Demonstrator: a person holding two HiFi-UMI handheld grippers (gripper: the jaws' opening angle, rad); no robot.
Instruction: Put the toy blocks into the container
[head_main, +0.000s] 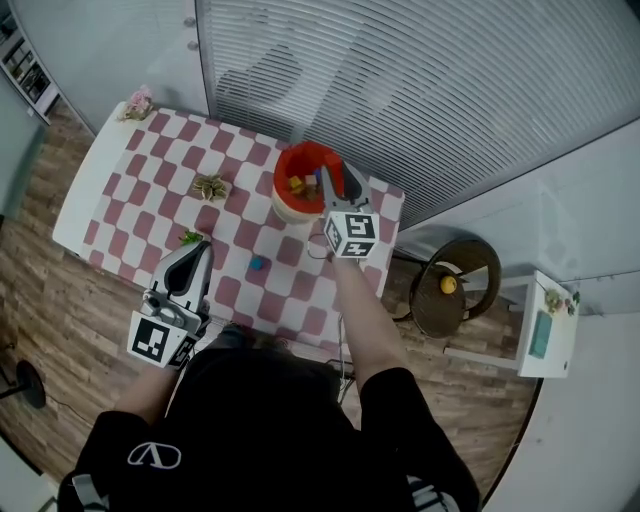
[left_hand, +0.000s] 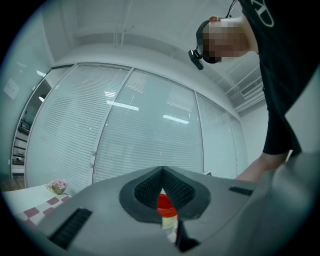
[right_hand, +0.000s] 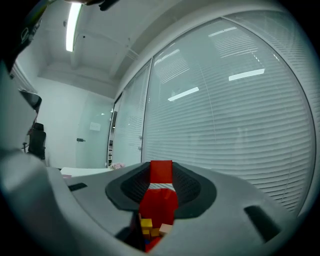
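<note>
A red container (head_main: 300, 165) holding several blocks stands at the far right of the checkered table (head_main: 150, 170). My right gripper (head_main: 336, 186) hovers over its right rim, shut on a red block (right_hand: 161, 173). Below that block, the right gripper view shows the container's red inside (right_hand: 159, 206) with yellow blocks (right_hand: 145, 225). A small blue block (head_main: 257, 264) lies on the cloth near the front edge. My left gripper (head_main: 198, 254) is above the table's front left, its jaws shut with nothing held. The container (left_hand: 165, 204) shows through the slit under its pads.
A green bit (head_main: 190, 237), a small tan toy (head_main: 210, 186) and a pink flower ornament (head_main: 137, 103) lie on the cloth. To the right of the table are a round stool (head_main: 455, 285) with a yellow object and a white side table (head_main: 545, 325). Blinds stand behind.
</note>
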